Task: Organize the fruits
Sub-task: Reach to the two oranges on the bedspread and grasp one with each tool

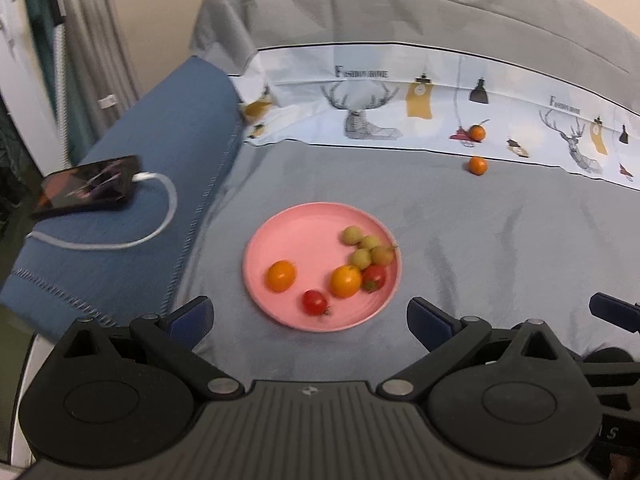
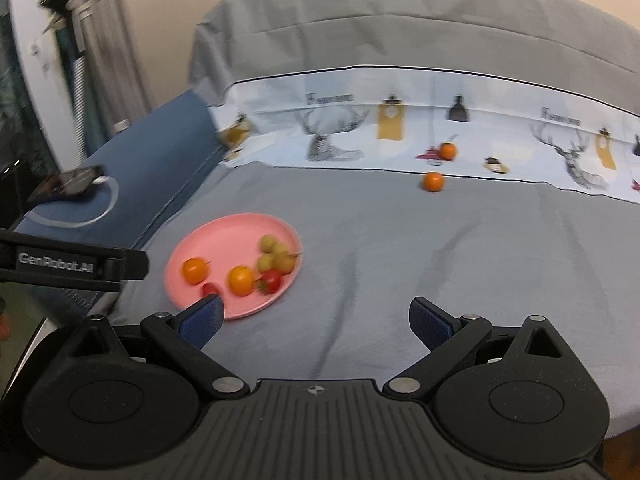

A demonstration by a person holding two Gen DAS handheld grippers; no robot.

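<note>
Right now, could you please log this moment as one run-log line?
left tool: open, empty | right tool: open, empty | pink plate: holds fruit | two oranges: loose on bed

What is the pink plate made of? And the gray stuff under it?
The pink plate looks like matte plastic: one even color, a smooth molded rim, only a soft sheen. It could be melamine. The gray sheet under it is woven cloth, dull and creased into soft wrinkles.

The right gripper's finger [image 2: 202,320] hides part of a red tomato [image 2: 211,289].
</note>
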